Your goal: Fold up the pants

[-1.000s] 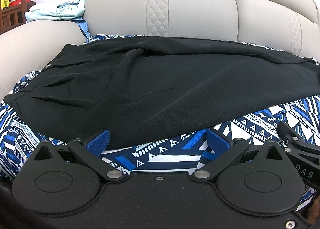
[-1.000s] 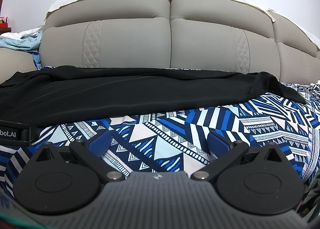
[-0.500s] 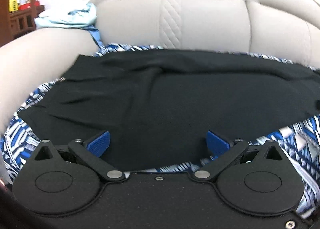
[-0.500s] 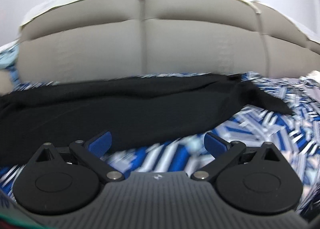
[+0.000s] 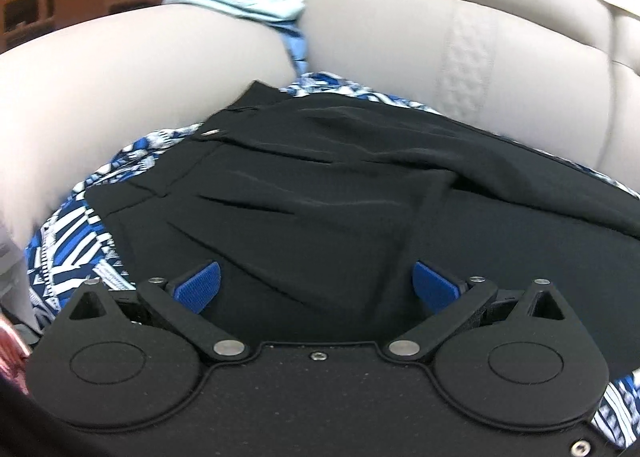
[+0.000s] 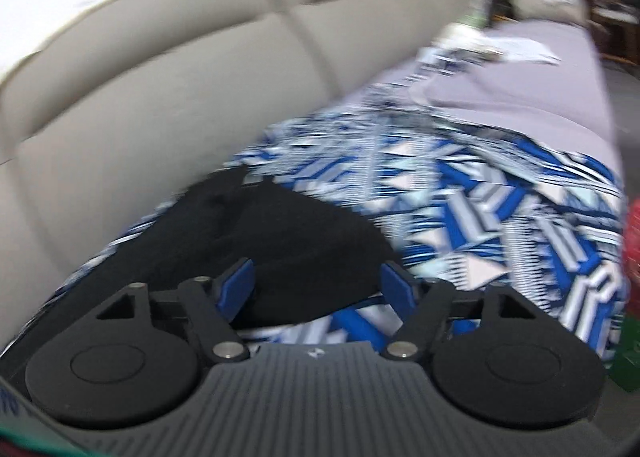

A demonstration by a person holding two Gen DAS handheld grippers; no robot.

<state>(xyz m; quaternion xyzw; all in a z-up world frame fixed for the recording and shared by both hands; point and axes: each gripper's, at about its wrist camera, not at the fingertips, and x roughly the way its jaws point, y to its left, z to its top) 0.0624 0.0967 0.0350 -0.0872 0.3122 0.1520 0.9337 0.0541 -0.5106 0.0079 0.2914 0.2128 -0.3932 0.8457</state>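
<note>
Beige sofa (image 5: 132,73) cushions are backing the black pants (image 5: 320,193) we are reaching for, both grippers spread wide and empty. Our left gripper (image 5: 316,287) is hovering at the waistband end and our right gripper (image 6: 316,285) at the leg hem (image 6: 304,233) just ahead, so next we are likely needing to pinch both ends.

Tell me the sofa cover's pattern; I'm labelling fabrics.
Blue, white and black geometric print on the sofa cover, clearest in the right wrist view.

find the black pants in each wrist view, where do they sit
Left wrist: the black pants fill the middle, waist end at upper left.
Right wrist: one end of them lies lower left of centre.
Shared landmark: the blue patterned cover beneath them.
</note>
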